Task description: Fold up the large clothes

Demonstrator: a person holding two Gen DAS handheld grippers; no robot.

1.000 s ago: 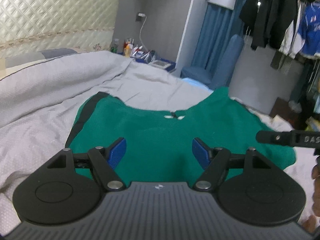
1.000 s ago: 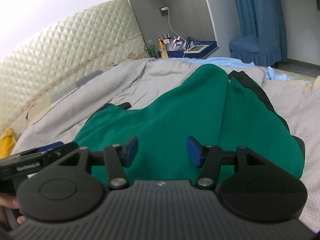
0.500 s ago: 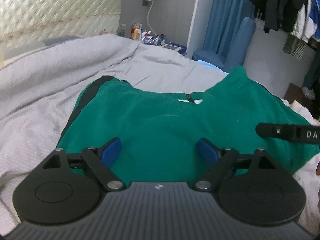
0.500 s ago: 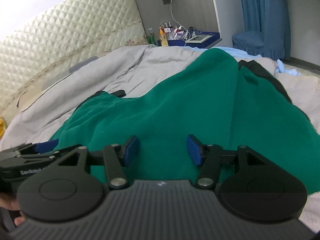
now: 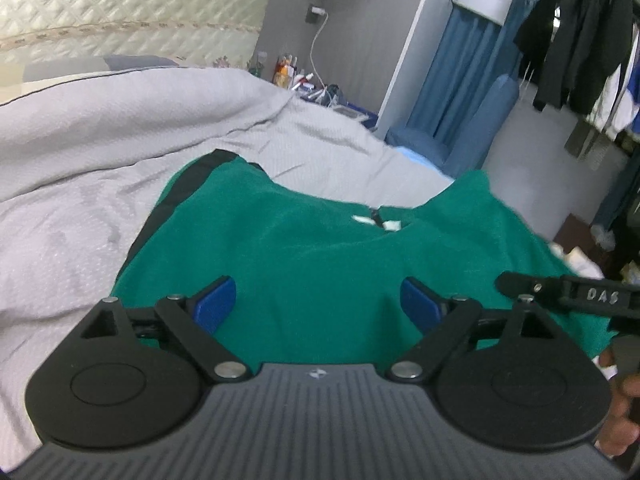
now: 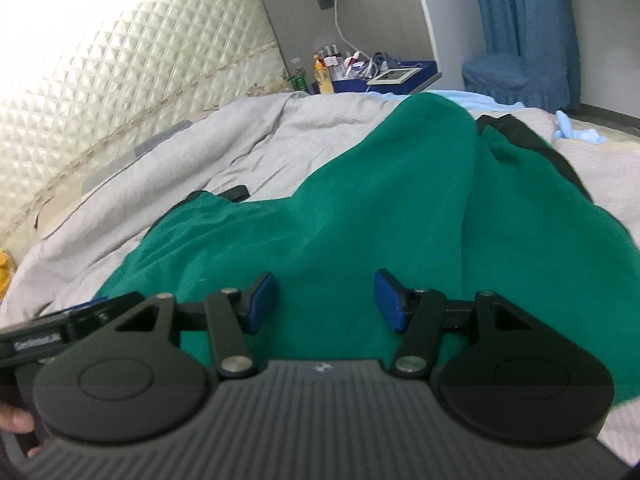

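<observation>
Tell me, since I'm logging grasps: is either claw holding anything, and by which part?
Nothing is held. The left claw and right claw have just been opening; both stand open over the green garment, pads gripping no fabric.

Soft indoor light; upper-left corner blown out in right view; slight motion blur; fisheye-bent edges.

Quilted headboard (image 6: 120, 92), blue chair (image 6: 520, 68), cluttered nightstand (image 6: 384, 76), probably toiletries.

The garment (image 5: 320, 264) lay spread on the bed (image 5: 80, 184); behind it stood the nightstand (image 6: 400, 80), with a chair (image 6: 520, 76) to its right.
</observation>
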